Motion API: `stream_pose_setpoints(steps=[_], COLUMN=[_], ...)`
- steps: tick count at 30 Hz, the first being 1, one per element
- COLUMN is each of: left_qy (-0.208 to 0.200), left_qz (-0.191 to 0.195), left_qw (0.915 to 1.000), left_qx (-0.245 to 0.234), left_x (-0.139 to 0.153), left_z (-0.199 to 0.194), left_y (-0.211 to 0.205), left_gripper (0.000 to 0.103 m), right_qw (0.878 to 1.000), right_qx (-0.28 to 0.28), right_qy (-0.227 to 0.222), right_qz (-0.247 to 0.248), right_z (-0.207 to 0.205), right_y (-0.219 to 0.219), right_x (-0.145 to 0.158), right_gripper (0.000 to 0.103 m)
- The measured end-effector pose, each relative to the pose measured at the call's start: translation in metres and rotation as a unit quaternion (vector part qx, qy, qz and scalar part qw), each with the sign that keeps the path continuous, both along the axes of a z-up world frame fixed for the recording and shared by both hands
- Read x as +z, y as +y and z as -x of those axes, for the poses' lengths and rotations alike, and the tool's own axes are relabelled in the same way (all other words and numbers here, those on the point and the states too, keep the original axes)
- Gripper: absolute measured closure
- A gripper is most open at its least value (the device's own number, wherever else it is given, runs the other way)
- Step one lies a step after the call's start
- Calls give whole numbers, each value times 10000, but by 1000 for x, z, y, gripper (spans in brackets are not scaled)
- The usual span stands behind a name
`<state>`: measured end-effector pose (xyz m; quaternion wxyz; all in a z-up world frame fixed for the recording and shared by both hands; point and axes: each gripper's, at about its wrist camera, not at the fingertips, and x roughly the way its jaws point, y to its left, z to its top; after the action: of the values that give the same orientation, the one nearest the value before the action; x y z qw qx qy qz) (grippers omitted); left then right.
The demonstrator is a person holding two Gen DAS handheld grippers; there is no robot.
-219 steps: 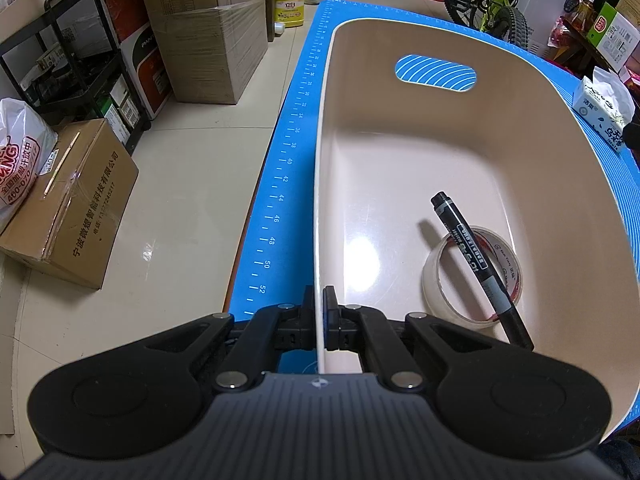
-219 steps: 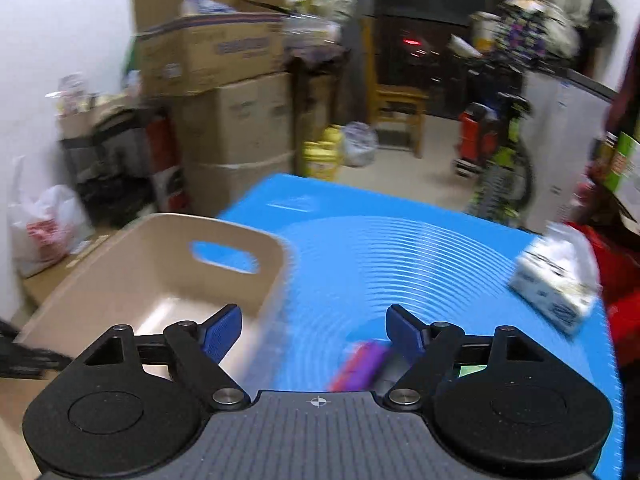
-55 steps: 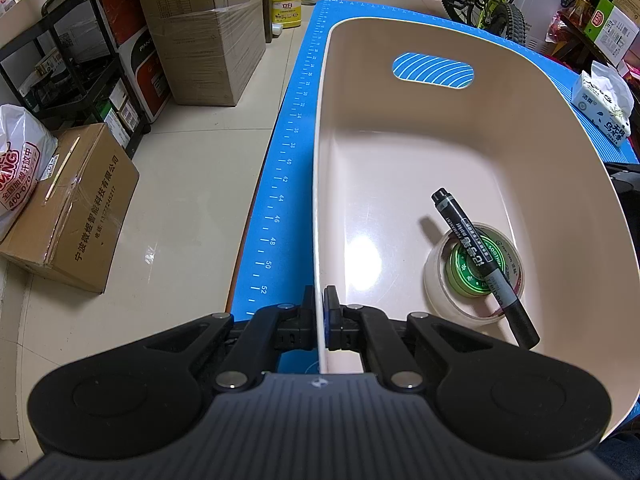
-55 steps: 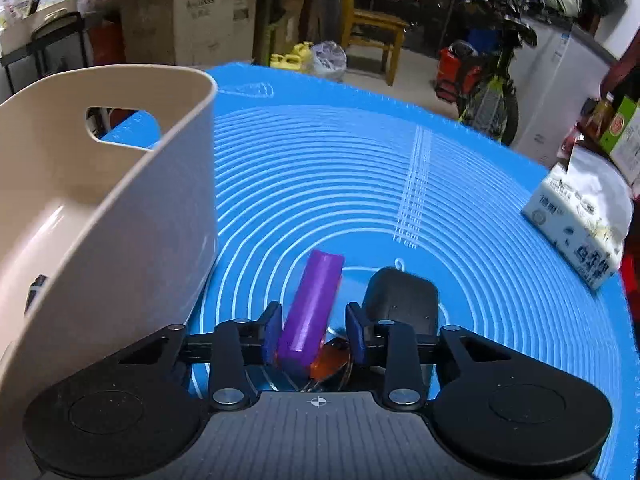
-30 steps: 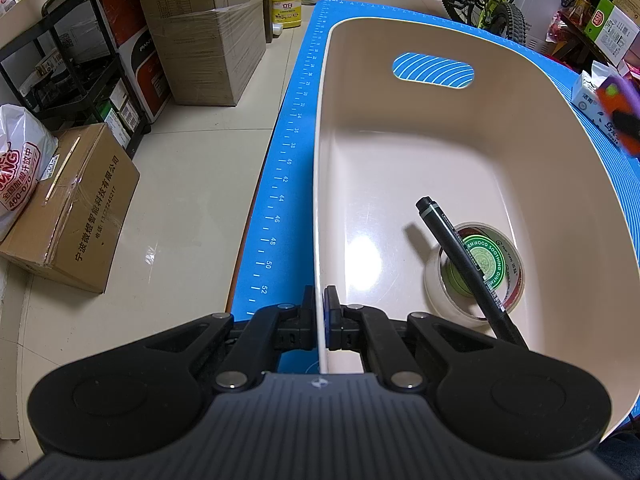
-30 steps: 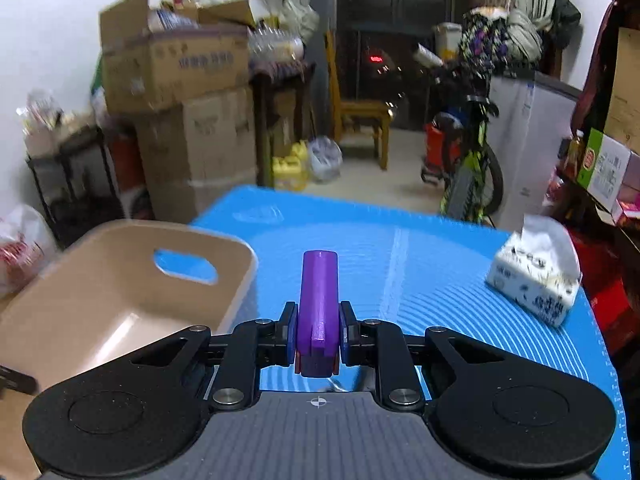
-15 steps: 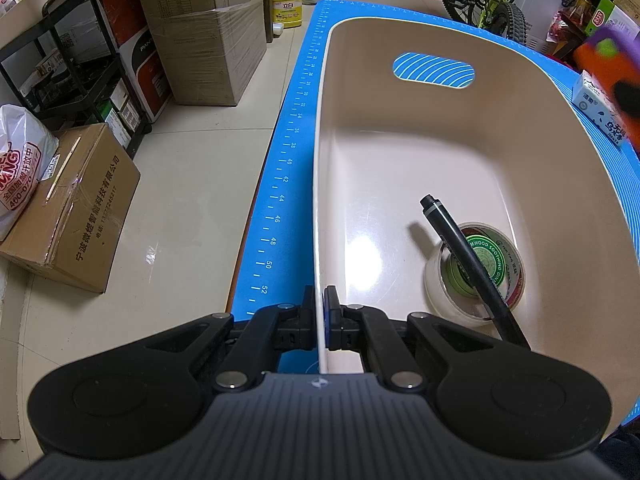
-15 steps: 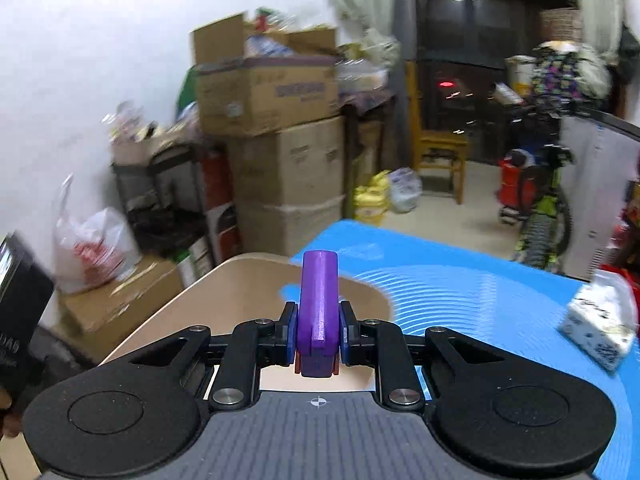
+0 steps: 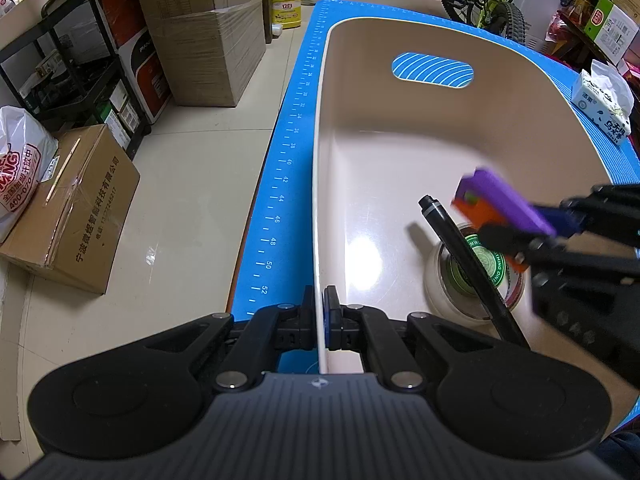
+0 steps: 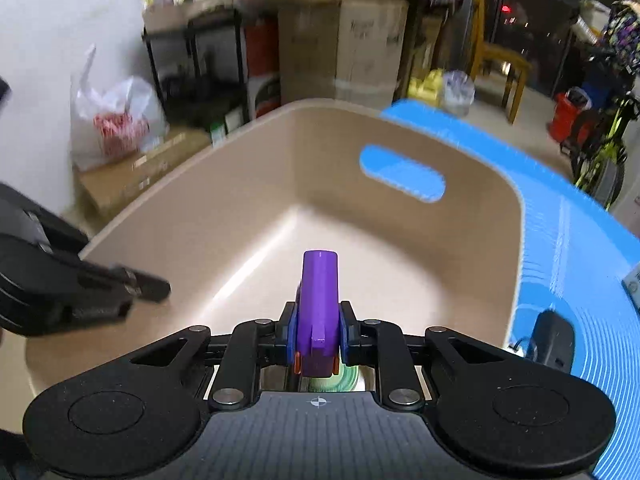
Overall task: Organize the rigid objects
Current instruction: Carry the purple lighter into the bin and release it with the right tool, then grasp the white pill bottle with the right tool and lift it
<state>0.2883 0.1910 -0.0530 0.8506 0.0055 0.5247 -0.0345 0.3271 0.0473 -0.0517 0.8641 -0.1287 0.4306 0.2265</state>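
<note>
Left wrist view is showing the right gripper (image 9: 548, 226), clamping the purple block (image 9: 500, 202), now swinging in over the beige bin (image 9: 400, 152) while the left gripper (image 9: 320, 316) is pinching its rim, readying a drop.

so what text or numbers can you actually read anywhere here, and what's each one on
"36 38 40 42 44 46 48 50 52": ruler marks on the blue mat's edge.
"400-070": white plastic bag.
"宁波微埕智能科技有限公司": floor carton.
"立白": yellow jug.
Green label inside the tape roll: partly hidden, not readable.
Tissue pack, stacked boxes: print too small.
Right wrist view: all blurred.
</note>
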Motion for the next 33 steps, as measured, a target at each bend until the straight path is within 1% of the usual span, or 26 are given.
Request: stream_pose_setpoints(steps=[2,4,6,7,9,12,15,18,21,24,28,31,33], left_qy=[0,-1,-1,0,2,2,2,1,1,1,0,1,1], left_qz=[3,-1,-3,2,7,0,7,2,4,0,-5,-9,-6], left_qw=[10000,10000,10000,10000,10000,10000,10000,10000,10000,10000,10000,10000,10000], left_qx=[0,-3,-4,-1,1,-6,-2,-2,0,-3,-5,-6,-6], left_x=[1,1,1,1,1,2,2,2,2,2,2,2,2], left_z=[0,0,0,0,0,-1,-1,-1,-1,-1,-1,-1,-1], left_y=[1,0,0,0,0,1,0,0,0,0,0,0,0], left_gripper=[98,97,97,97,98,98,97,97,97,97,97,97,97], right_qw=[9998,9994,9993,9995,9998,9997,9984,9943,9855,9761,9691,9677,9689], right_qx=[28,47,93,105,106,50,-37,-285,-693,-1140,-1641,-1855,-1908], right_qy=[182,266,334,286,159,-11,-311,-673,-1115,-1420,-1401,-1349,-1263], right_qz=[100,195,150,93,3,-233,-470,-777,-1078,-1189,-1200,-1048,-938], right_z=[0,0,1,2,5,9,15,21,26,28,20,16,14], right_y=[2,-1,-3,-3,-7,-16,-29,-48,-73,-100,-134,-151,-155], right_x=[-5,-7,-8,-6,-1,10,24,43,63,73,71,59,47], right_gripper=[74,73,72,71,60,51,49,49,49,49,49,49,49])
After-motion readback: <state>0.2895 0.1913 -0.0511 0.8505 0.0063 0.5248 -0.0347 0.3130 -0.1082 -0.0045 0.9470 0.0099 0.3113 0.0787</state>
